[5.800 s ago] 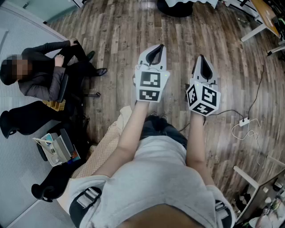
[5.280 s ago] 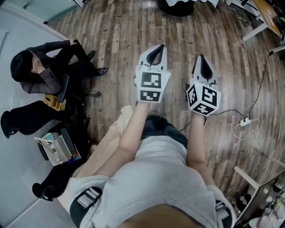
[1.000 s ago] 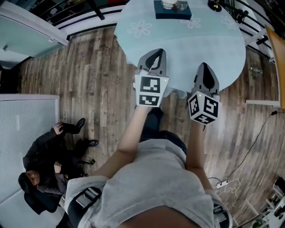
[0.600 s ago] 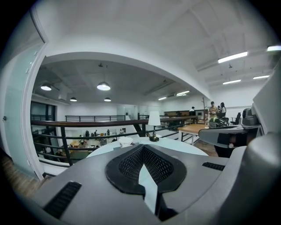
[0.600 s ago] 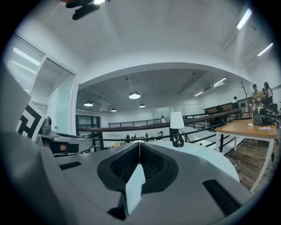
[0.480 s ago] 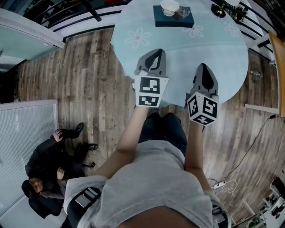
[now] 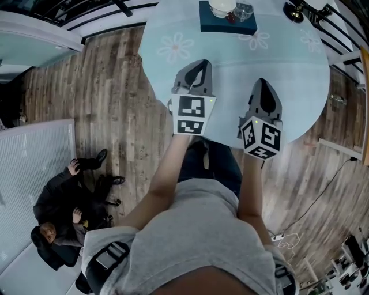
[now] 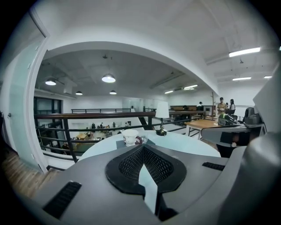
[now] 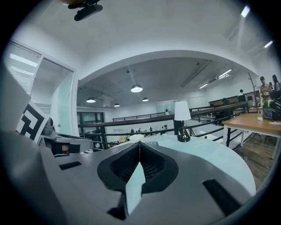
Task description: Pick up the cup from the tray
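Both claws were held out side by side over the near edge of the round bench (image 7: 288, 69), nearly level, a pose that suited an approach rather than a grasp. The left claw (image 7: 198, 64) had its jaws closed tip to tip with nothing between them, and the right claw (image 7: 262, 83) was likewise closed and empty. The white cup (image 7: 221, 7) stood upright on the dark tray (image 7: 228, 24) at the far side of the bench, well apart from both claws, with a small glass (image 7: 243, 10) just beside it on the tray. In the left gripper view the cup sat almost straight ahead above the closed tips, so that claw seemed the likelier to take it, once its jaws had opened.
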A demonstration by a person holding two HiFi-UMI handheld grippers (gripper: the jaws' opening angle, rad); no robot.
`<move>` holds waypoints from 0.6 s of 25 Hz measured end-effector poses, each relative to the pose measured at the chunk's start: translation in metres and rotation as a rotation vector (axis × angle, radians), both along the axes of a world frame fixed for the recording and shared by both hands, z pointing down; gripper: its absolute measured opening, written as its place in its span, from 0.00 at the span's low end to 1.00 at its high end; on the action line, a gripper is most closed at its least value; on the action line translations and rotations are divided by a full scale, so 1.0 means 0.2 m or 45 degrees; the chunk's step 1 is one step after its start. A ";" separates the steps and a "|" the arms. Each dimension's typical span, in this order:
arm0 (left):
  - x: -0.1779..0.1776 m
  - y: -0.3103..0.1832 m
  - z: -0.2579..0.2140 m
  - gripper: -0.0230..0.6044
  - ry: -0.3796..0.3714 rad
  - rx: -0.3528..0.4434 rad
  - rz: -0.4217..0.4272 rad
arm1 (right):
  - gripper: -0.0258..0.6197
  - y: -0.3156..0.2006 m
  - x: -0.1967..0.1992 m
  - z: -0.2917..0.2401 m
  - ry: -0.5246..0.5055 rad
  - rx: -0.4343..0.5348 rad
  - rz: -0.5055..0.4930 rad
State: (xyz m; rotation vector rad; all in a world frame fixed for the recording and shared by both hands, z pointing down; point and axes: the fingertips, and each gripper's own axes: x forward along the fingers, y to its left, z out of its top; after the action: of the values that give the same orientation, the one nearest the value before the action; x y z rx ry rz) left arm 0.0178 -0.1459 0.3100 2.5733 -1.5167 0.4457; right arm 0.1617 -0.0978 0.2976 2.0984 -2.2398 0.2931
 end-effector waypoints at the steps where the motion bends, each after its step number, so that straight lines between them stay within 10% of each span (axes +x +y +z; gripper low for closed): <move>1: 0.02 -0.04 0.00 0.05 -0.002 -0.001 -0.005 | 0.05 -0.05 0.02 0.00 -0.001 -0.003 -0.009; 15: 0.22 -0.42 0.15 0.05 -0.068 -0.038 -0.039 | 0.05 -0.55 0.21 0.16 -0.002 -0.042 -0.145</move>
State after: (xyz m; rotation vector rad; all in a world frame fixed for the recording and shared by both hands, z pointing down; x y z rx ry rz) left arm 0.0620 -0.2300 0.3407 2.5313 -1.5519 0.5341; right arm 0.2044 -0.2083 0.3292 1.9462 -2.3280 0.3225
